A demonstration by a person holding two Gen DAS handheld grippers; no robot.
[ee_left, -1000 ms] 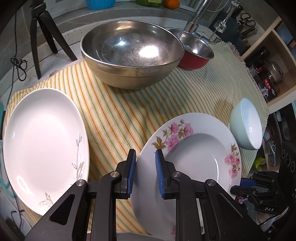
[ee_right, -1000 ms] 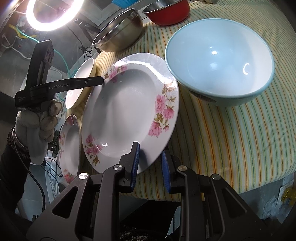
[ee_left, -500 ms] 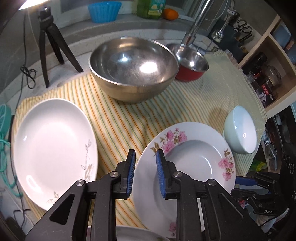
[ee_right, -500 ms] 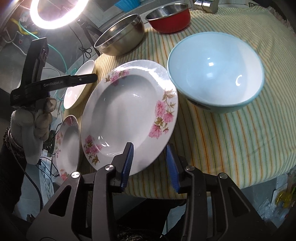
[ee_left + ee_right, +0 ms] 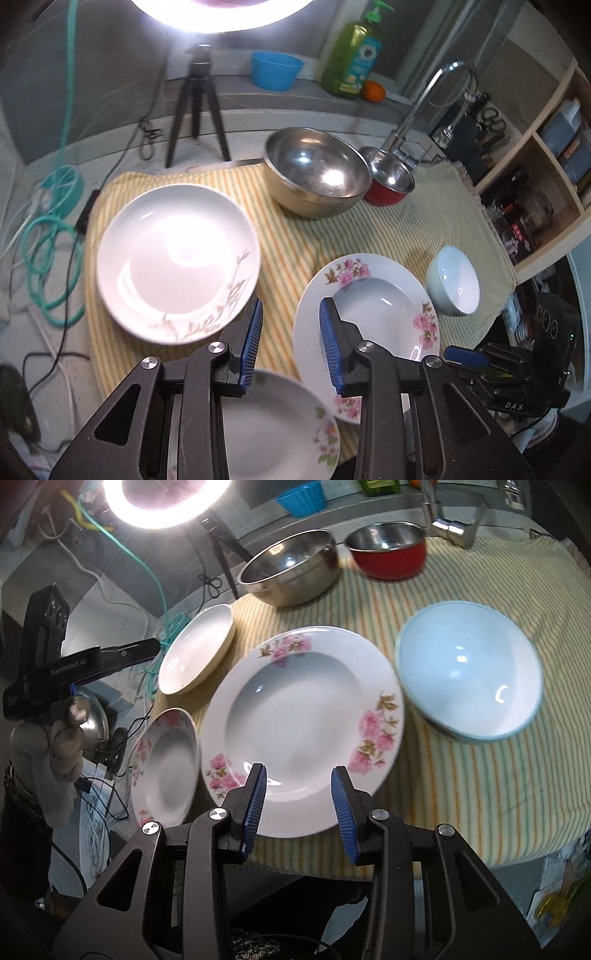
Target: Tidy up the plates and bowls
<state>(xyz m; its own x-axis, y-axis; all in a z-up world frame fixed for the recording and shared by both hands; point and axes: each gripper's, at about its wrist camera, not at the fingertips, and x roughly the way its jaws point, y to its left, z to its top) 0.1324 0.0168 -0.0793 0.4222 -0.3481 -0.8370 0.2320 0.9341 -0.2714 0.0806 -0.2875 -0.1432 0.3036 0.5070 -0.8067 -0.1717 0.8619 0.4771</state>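
The large floral plate (image 5: 306, 720) lies flat on the striped cloth (image 5: 461, 775). My right gripper (image 5: 298, 805) hovers open over its near rim, pads clear of it. My left gripper (image 5: 291, 343) is raised above the cloth just left of that plate (image 5: 369, 314); its jaws are opening with nothing between them. A white plate with a grass motif (image 5: 177, 258) lies to the left. A small floral plate (image 5: 273, 424) sits below the left gripper. A light blue bowl (image 5: 469, 672) stands right of the large plate. A steel bowl (image 5: 317, 177) and a red bowl (image 5: 391, 181) stand at the back.
A gloved hand (image 5: 62, 738) holds the left gripper (image 5: 155, 646) off the table's left side. A tripod (image 5: 197, 110) with a ring light, a tap (image 5: 417, 110), a blue tub (image 5: 277, 70) and a soap bottle (image 5: 354, 55) stand behind. Shelves (image 5: 535, 166) are at the right, cables (image 5: 51, 251) at the left.
Both grippers opened off the large floral plate's rim. The left one rose and pulled back to the left, bringing the small floral plate into view. The right one lifted slightly.
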